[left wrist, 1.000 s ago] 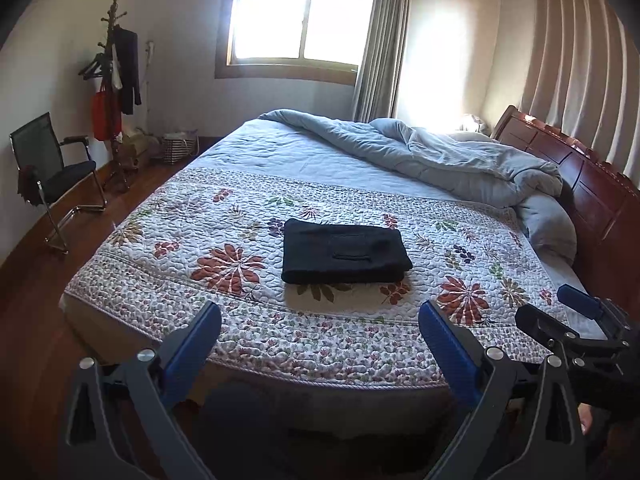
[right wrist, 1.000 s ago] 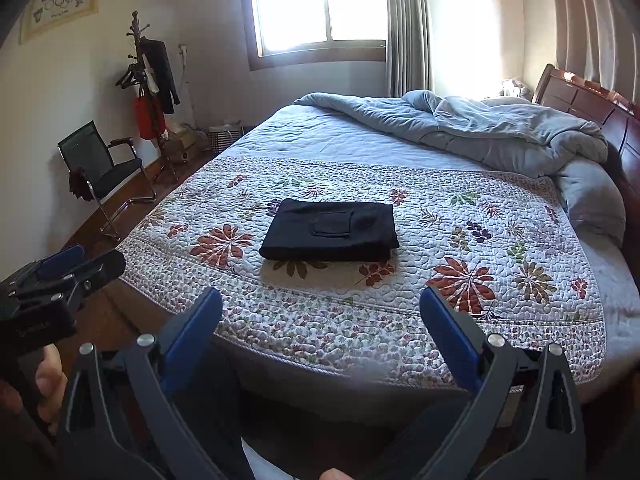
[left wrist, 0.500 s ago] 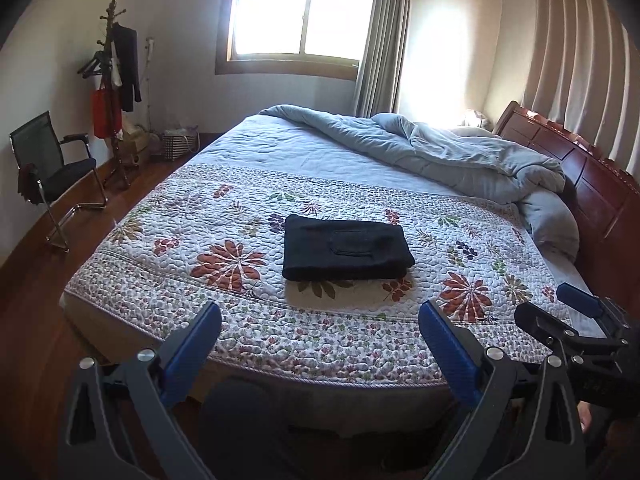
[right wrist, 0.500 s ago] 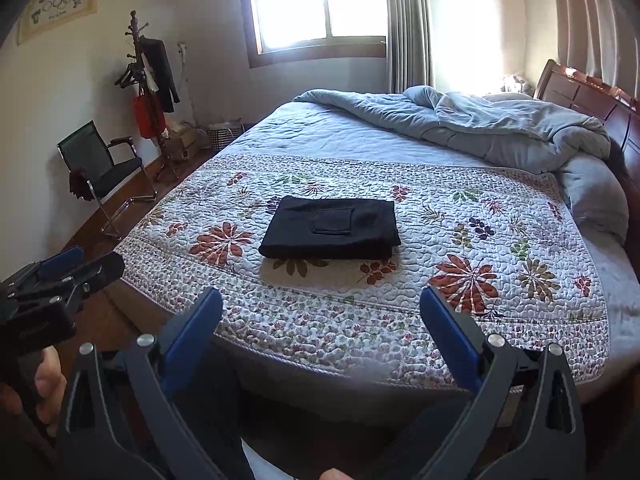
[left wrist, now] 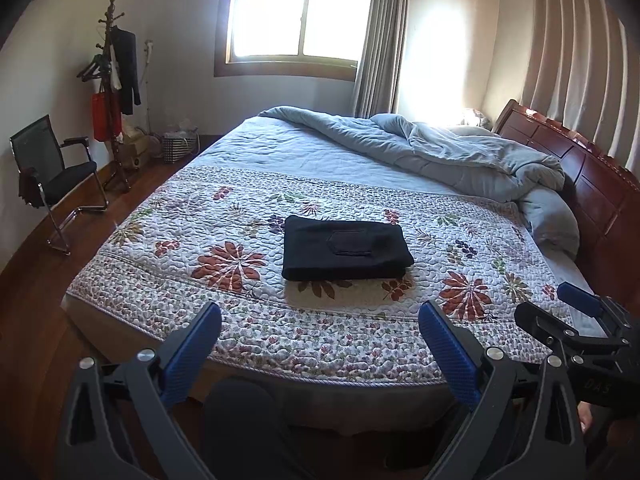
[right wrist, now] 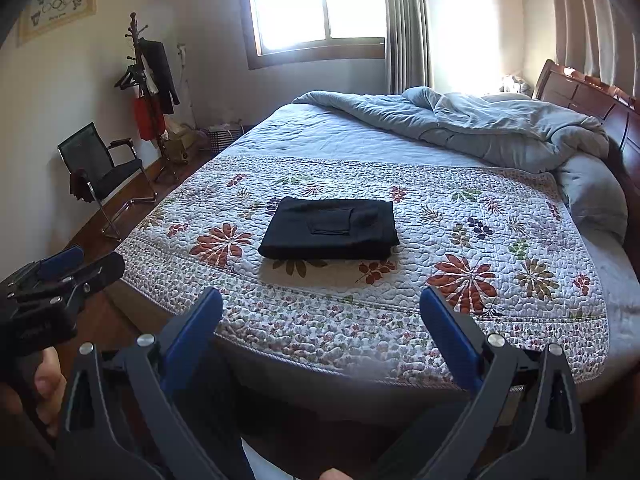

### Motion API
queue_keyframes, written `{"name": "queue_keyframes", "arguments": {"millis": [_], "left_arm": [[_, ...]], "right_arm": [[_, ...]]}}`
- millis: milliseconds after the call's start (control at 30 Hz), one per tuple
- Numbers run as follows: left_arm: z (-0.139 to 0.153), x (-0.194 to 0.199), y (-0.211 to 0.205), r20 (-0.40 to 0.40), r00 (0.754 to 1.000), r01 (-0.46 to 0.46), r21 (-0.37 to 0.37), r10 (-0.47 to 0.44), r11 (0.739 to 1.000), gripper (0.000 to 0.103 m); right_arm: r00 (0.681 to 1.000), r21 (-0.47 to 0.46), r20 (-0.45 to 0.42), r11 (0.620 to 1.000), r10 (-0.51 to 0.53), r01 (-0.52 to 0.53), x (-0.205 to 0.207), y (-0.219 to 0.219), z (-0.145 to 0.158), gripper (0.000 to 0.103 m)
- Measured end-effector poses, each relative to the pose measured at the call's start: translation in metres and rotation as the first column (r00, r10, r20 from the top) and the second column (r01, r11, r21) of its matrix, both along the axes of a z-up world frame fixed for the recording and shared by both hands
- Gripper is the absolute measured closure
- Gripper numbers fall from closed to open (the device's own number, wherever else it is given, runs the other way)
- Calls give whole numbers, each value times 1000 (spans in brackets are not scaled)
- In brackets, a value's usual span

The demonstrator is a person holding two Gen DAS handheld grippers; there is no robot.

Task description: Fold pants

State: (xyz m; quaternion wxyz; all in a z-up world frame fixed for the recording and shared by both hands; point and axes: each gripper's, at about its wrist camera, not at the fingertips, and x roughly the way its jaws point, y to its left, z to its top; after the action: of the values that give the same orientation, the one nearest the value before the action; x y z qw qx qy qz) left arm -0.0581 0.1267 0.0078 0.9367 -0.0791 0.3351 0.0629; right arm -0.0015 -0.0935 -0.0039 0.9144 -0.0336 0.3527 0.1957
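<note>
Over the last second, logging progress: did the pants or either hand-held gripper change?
Almost nothing changed. Both views shift very slightly. The folded black pants stay put on the floral quilt. The left hand-held gripper and right hand-held gripper remain open, holding nothing.

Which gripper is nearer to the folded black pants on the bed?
Neither clearly. The left gripper and right gripper both hang open off the bed's near edge, apart from the folded black pants, left slightly to their left, right to their right.

Black pants (left wrist: 345, 247) lie on a white, red-flowered quilt (left wrist: 224, 280).
</note>
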Motion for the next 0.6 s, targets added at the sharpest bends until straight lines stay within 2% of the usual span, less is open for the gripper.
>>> {"name": "queue_keyframes", "arguments": {"millis": [600], "left_arm": [[2,-1,1,0,1000,-4,4,4,1000,4]], "right_arm": [[1000,1,3,1000,3,-3,-3,1,0,5]]}}
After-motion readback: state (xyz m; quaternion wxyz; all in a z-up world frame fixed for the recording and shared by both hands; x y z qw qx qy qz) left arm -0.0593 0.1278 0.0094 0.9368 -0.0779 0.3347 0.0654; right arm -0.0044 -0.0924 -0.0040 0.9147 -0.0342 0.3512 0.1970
